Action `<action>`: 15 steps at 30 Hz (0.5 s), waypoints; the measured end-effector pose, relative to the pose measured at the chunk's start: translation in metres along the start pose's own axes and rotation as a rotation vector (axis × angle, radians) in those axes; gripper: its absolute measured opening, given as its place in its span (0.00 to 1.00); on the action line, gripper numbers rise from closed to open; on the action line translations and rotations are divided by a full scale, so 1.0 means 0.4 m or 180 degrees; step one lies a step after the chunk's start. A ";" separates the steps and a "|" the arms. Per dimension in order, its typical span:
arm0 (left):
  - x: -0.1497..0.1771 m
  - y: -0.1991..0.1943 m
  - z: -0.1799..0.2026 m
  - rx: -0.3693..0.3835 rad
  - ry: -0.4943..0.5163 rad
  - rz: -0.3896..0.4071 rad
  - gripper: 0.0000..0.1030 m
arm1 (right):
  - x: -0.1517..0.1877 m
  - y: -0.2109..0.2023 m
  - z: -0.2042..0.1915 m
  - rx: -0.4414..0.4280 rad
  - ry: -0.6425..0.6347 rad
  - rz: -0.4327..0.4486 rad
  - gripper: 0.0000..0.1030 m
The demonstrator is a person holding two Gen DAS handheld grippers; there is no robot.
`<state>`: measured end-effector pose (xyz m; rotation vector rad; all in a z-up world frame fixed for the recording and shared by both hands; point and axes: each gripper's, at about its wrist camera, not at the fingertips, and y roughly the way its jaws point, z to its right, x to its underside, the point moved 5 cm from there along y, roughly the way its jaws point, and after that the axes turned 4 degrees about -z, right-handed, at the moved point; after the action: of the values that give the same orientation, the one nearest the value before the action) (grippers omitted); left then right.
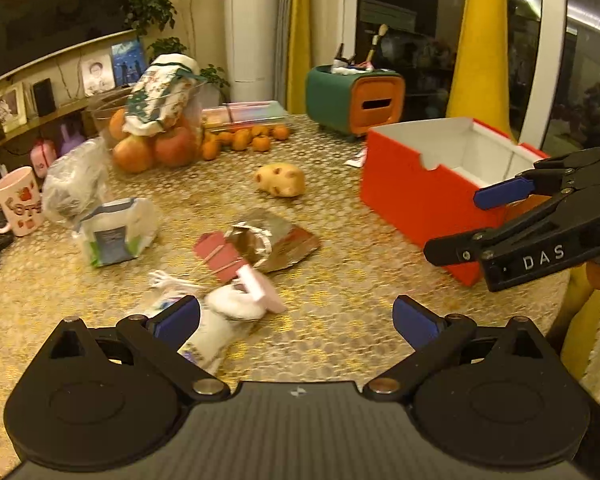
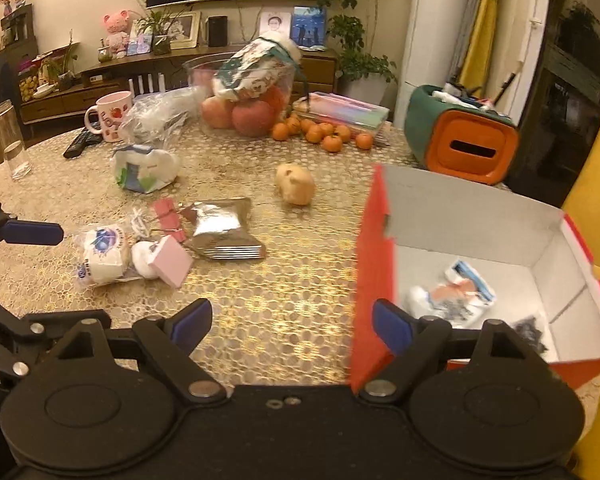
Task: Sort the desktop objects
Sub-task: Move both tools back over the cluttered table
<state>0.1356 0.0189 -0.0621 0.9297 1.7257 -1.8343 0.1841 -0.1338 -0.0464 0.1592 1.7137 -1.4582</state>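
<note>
The left gripper holds its jaws wide apart, nothing between them; a white wrapped packet lies just beside its left finger, a pink eraser beyond. The right gripper is likewise spread and empty, the red box beside its right finger with a crumpled wrapper inside.
</note>
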 end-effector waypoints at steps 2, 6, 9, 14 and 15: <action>0.008 0.005 -0.018 -0.0056 0.0026 0.0015 1.00 | -0.001 0.018 -0.022 -0.0014 -0.0028 -0.0025 0.84; 0.020 0.023 -0.052 -0.0108 0.0039 -0.0006 1.00 | -0.008 0.055 -0.058 -0.0048 -0.0035 -0.0071 0.84; 0.029 0.039 -0.072 -0.0166 0.0073 -0.0020 1.00 | -0.020 0.079 -0.082 -0.0050 -0.0043 -0.0094 0.84; 0.041 0.062 -0.100 -0.0248 0.0157 -0.0040 1.00 | -0.040 0.120 -0.110 -0.0035 -0.0029 -0.0137 0.84; 0.043 0.067 -0.106 -0.0259 0.0171 -0.0050 1.00 | -0.044 0.128 -0.115 -0.0032 -0.0034 -0.0147 0.84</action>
<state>0.1505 0.0597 -0.0923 0.9432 1.8307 -1.7496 0.2016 -0.0712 -0.0754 0.1071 1.7262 -1.4812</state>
